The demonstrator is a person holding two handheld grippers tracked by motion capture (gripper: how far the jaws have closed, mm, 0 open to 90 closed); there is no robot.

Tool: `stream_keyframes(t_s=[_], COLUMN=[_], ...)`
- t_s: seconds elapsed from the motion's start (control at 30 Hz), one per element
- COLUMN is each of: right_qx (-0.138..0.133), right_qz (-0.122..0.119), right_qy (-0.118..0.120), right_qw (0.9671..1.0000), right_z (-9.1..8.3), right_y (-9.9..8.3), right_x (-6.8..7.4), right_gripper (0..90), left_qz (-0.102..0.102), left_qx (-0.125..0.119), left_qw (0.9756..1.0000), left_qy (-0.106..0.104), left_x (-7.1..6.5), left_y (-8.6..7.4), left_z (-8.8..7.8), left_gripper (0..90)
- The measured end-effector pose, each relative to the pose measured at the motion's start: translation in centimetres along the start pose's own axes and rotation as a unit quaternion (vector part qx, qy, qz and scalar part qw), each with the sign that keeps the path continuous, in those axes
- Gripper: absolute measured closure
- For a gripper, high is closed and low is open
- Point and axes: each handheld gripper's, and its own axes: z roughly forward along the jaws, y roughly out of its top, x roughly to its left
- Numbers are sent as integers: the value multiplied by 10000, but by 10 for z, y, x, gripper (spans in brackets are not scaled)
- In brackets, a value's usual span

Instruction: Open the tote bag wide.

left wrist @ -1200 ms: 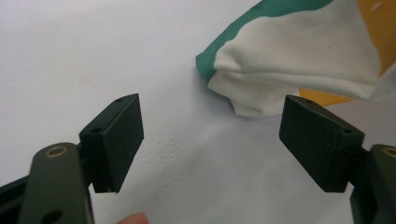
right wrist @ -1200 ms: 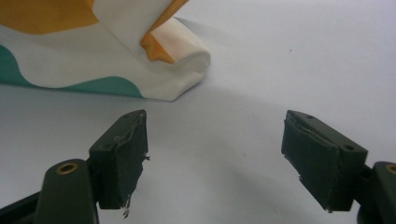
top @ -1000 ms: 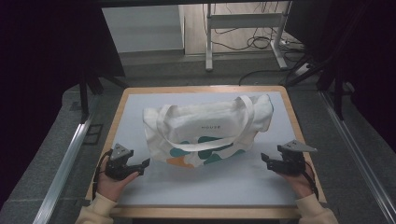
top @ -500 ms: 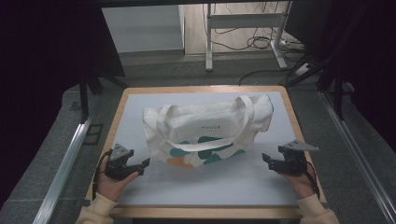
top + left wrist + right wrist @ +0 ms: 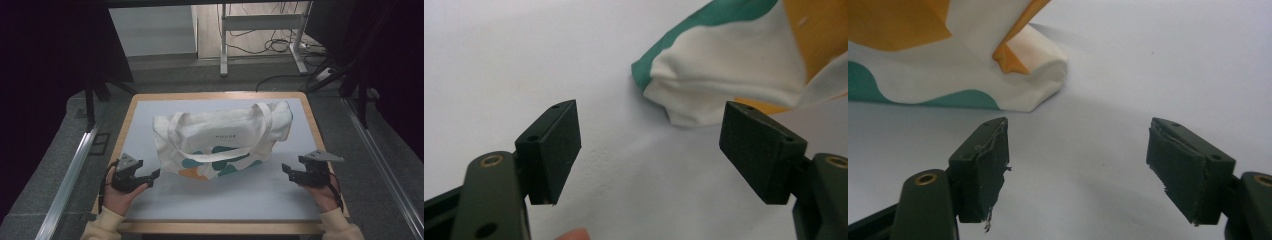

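Wood-edged table (image 5: 129,116) with a pale grey-white top, dark floor and a desk frame with cables behind at 12 o'clock.

1. Left gripper (image 5: 154,173), at 8 o'clock on the table, held in the person's left hand (image 5: 118,196). Jaws stand wide apart, holding nothing. In the left gripper view (image 5: 649,145) they aim at the near corner of the bag (image 5: 724,75), which lies just ahead and to the right of the gap, not touching.

2. Tote bag (image 5: 220,137), centre of the table, lying flat, cream cloth with teal and orange shapes along its near edge. One long handle (image 5: 220,154) loops across the front face.

3. Right gripper (image 5: 285,169), at 4 o'clock, in the person's right hand (image 5: 324,194). Jaws likewise spread wide and empty. In the right gripper view (image 5: 1078,165) the bag's other near corner (image 5: 1038,85) sits ahead and left of the gap, apart from it.

Handling note: the work appears to be an approach to the bag's two near corners. Each gripper should probably slide low along the tabletop, centre its corner between the jaws, and close on both cloth layers together; the loose handle is best kept out of the bite.
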Motion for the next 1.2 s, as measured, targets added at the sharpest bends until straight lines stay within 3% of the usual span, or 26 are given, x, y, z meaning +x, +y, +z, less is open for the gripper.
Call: stream_keyframes(t_s=[0.37,1.2], right_qx=[-266,-548], right_qz=[-41,-123], right_qy=[88,237], right_qw=[9996,9981], right_z=[-16,-28], right_y=[16,45], right_x=[2,1], right_gripper=[274,291], left_qz=[-2,-178], left_qx=[-273,-483], left_qw=[9996,9981], left_qy=[-101,-341], left_x=[-2,0], left_y=[16,33], left_z=[-21,-33], left_gripper=[242,241])
